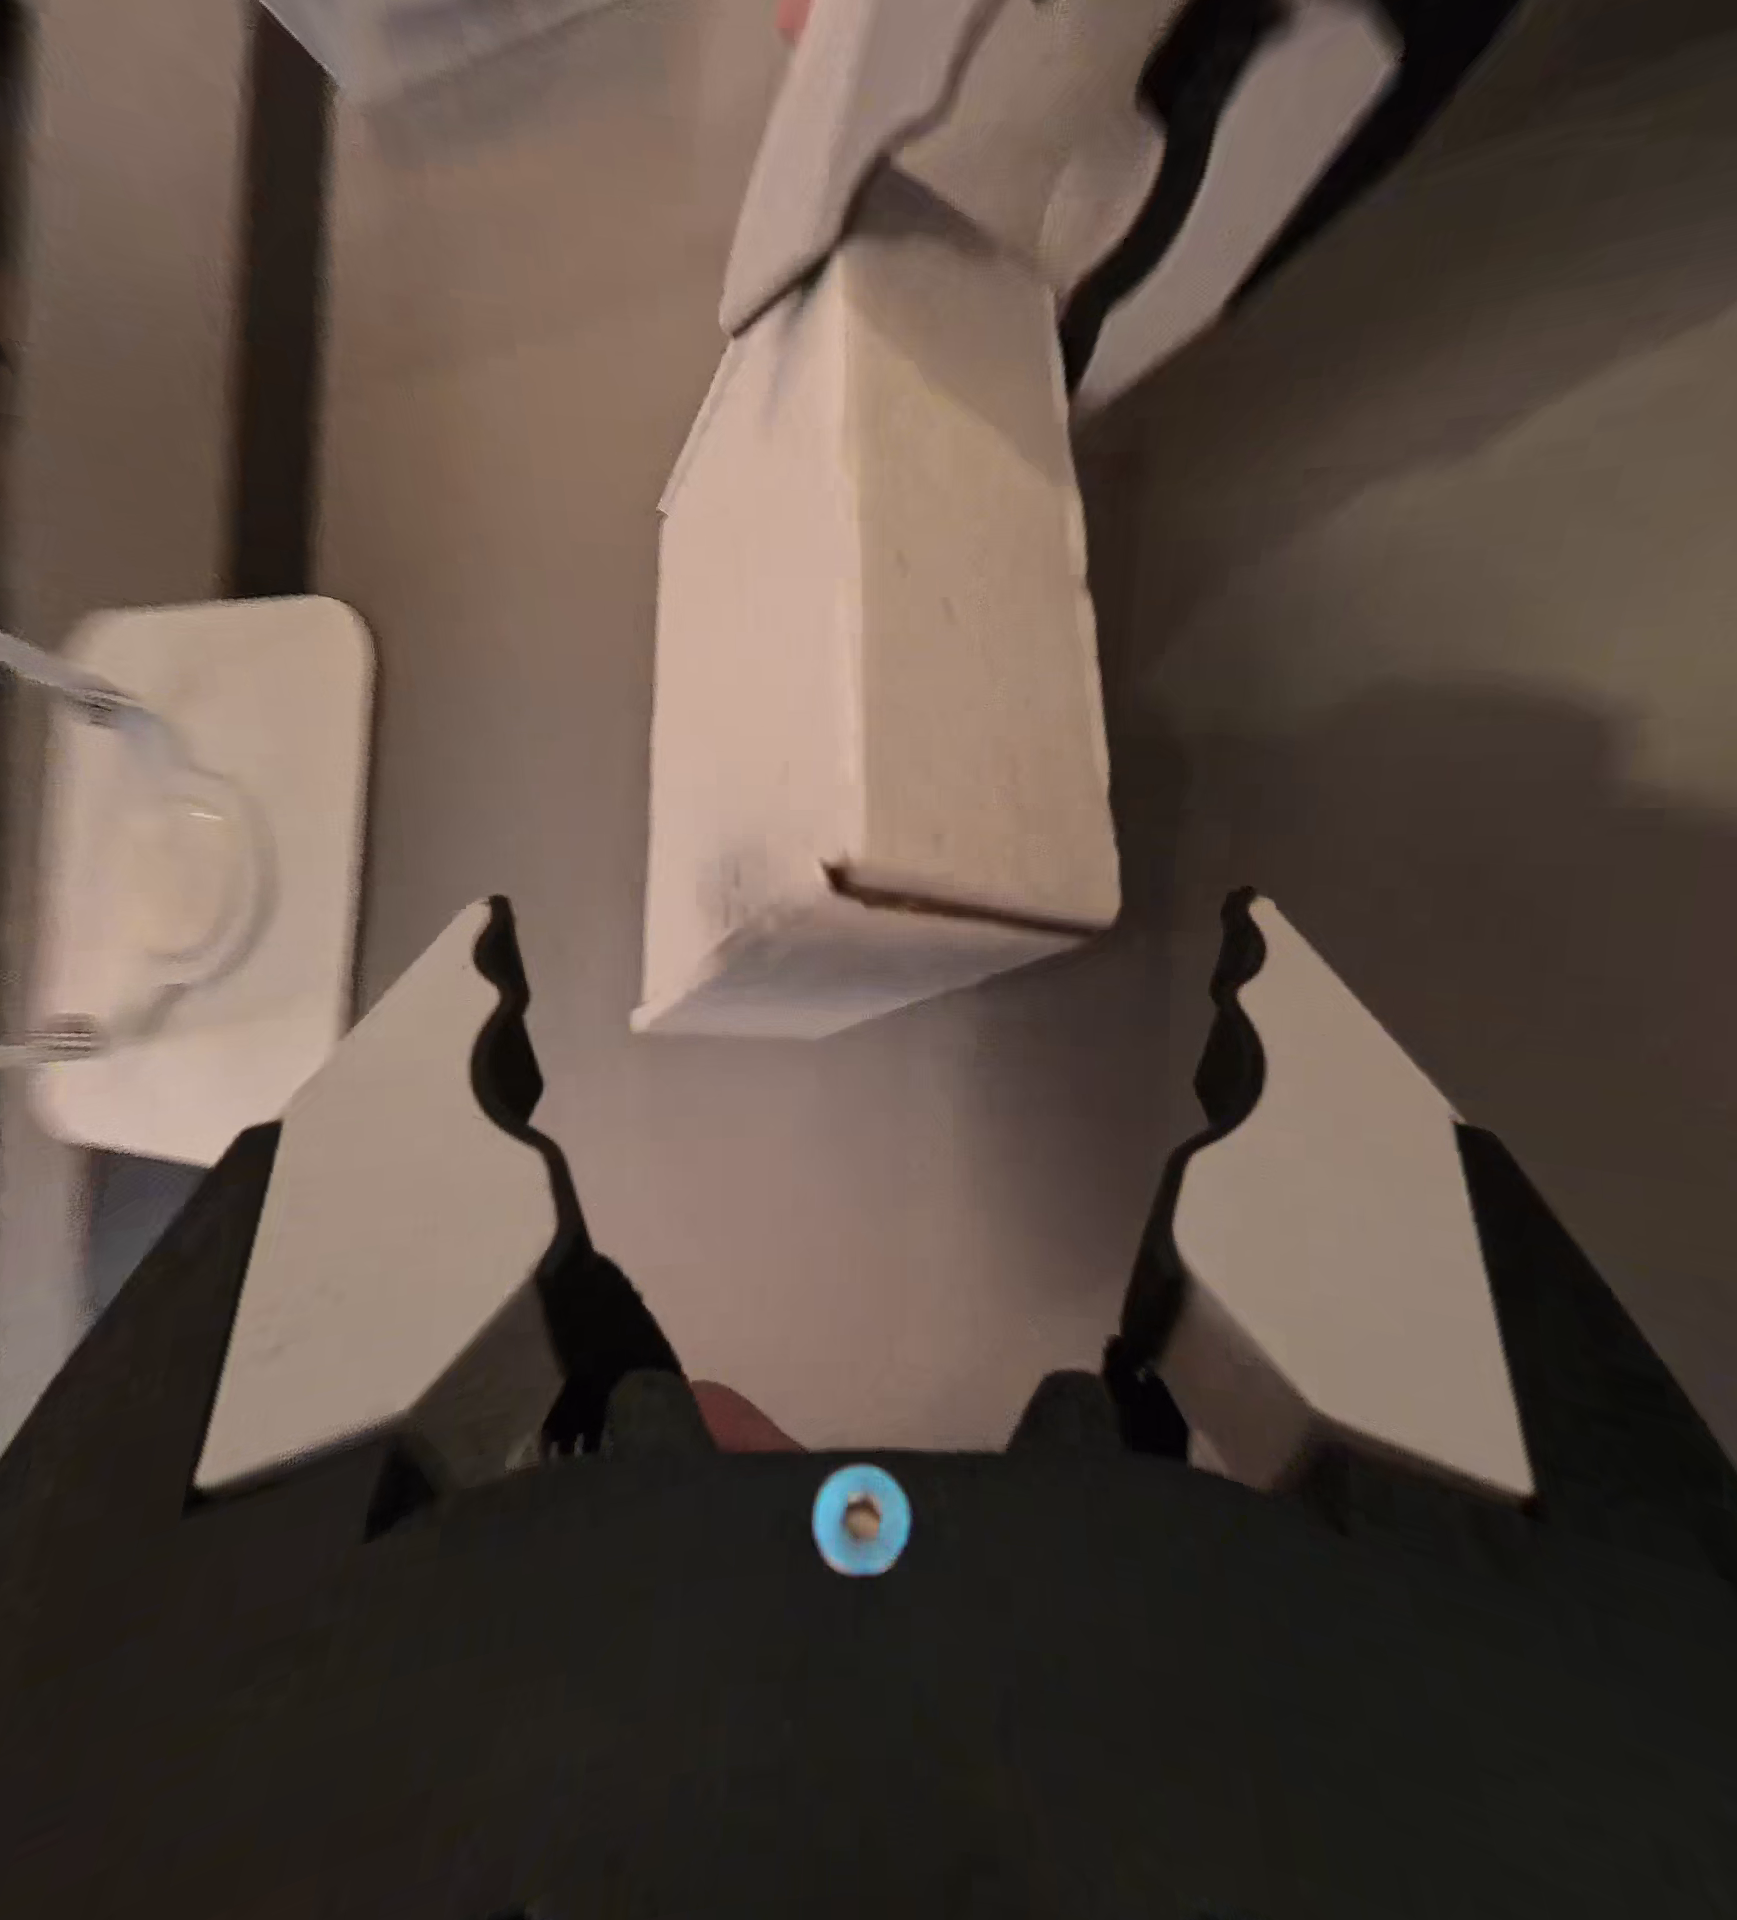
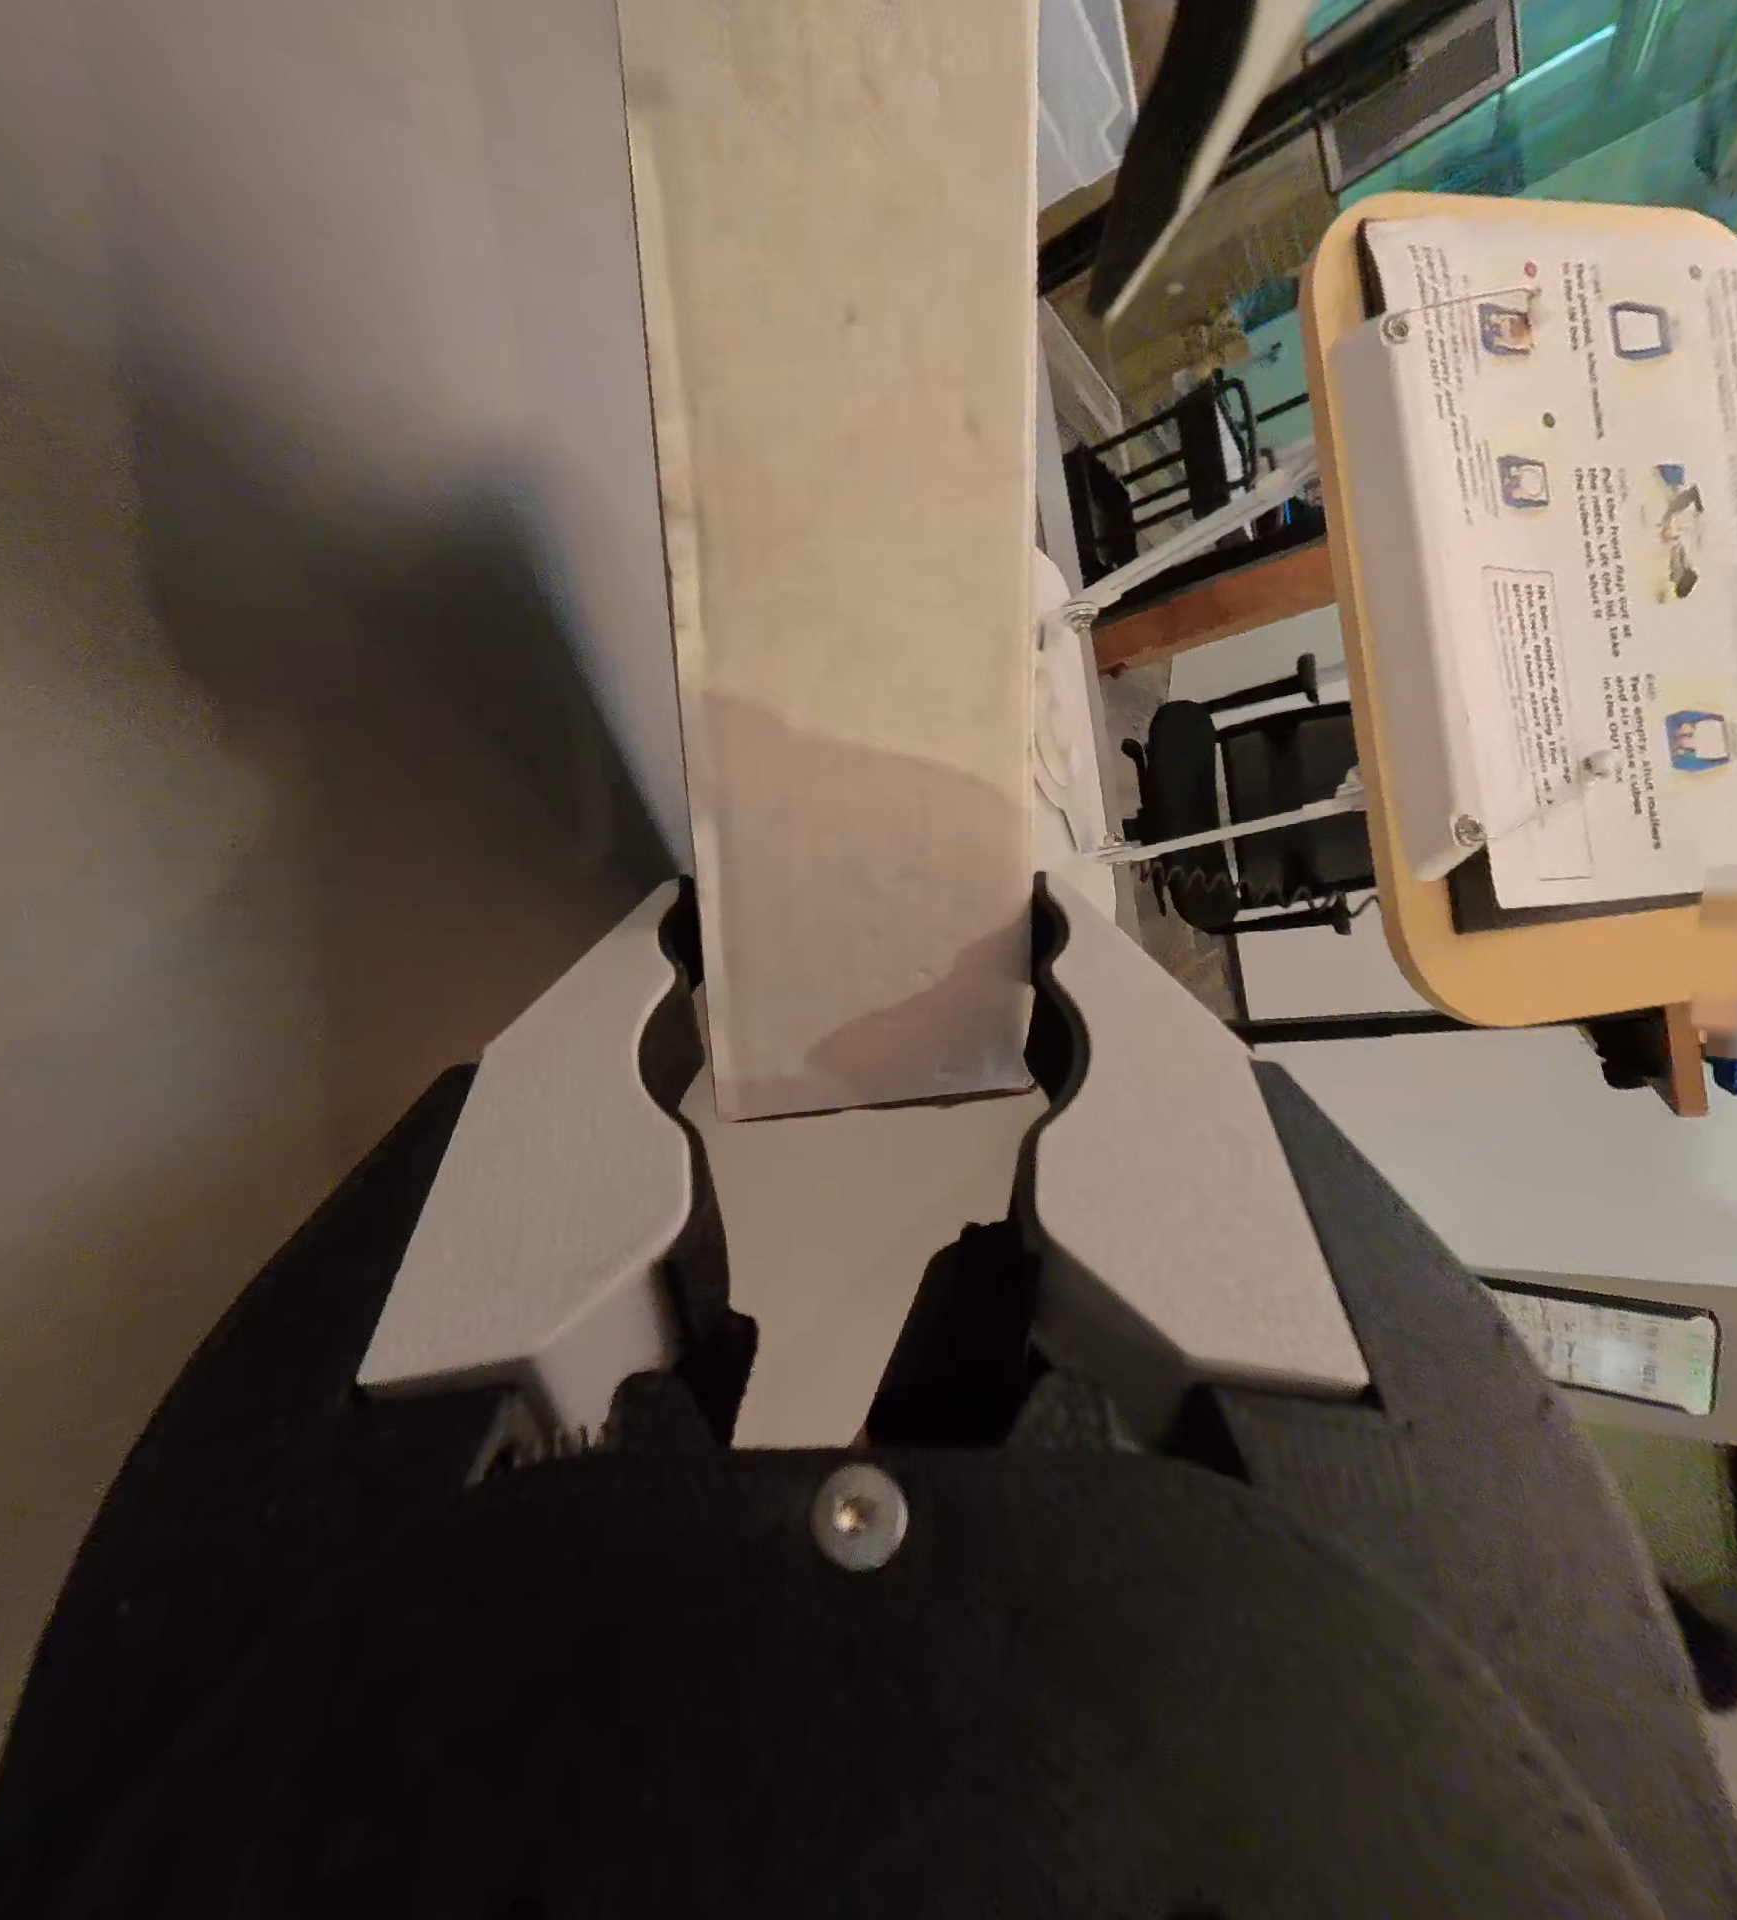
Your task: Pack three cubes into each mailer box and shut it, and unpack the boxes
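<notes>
A shut white mailer box point(image 1: 885, 665) hangs in the air in the left wrist view, held at its far end by my right gripper point(image 1: 957, 208). My left gripper point(image 1: 869, 914) is open and empty, its fingertips just short of the box's near end, not touching it. In the right wrist view my right gripper point(image 2: 859, 956) is shut on the narrow end of the same white box point(image 2: 843, 468), which runs straight up and away from the fingers. No cubes show in either view.
A white rounded tray point(image 1: 220, 862) with a clear holder lies at the left in the left wrist view. A wooden board point(image 2: 1363, 582) with a printed sheet under clips stands at the right in the right wrist view. Black chairs point(image 2: 1238, 790) stand beyond the table edge.
</notes>
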A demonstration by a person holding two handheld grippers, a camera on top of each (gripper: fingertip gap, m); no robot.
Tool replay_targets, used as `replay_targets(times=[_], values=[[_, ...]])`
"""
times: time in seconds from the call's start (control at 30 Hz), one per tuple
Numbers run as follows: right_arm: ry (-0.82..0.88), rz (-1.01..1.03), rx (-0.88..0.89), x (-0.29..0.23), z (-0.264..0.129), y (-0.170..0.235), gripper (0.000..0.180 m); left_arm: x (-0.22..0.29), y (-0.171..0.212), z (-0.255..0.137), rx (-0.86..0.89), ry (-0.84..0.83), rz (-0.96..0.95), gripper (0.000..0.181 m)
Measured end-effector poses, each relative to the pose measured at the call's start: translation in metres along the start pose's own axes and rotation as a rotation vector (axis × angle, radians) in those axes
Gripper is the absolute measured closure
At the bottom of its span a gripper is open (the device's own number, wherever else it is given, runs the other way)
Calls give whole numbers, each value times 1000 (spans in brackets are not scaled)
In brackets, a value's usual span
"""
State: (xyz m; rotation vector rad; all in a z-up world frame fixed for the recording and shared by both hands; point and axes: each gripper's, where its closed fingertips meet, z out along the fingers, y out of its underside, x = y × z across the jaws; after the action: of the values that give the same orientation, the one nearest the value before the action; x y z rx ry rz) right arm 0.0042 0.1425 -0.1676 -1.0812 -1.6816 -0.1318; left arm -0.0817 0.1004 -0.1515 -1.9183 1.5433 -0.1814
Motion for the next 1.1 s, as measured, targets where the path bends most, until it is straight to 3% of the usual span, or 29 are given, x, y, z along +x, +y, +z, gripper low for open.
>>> replay_targets(times=[0.1,0.2,0.23,0.27,0.47,0.57,0.7,0.83,1.1], values=[[-30,39,19,2,-1,0,119,-4,22,18,-42,-236,161,66],[-59,46,19,2,-2,1,119,-13,15,34,43,-412,246,87],[-62,42,15,2,-3,2,119,-24,12,33,67,-501,262,107],[-63,38,13,2,-3,2,119,-28,11,33,93,-527,275,113],[55,-179,-38,3,-10,-11,112,-24,11,47,131,-494,218,114],[124,-269,-62,1,-9,-20,119,-25,14,49,127,-475,186,115],[96,-249,-34,-5,-16,-28,121,-19,17,54,133,-418,158,115],[-17,-141,48,-12,-26,-42,155,-18,19,58,139,-388,121,115],[-28,-138,78,-14,-25,-43,166,-17,21,59,147,-361,106,116]])
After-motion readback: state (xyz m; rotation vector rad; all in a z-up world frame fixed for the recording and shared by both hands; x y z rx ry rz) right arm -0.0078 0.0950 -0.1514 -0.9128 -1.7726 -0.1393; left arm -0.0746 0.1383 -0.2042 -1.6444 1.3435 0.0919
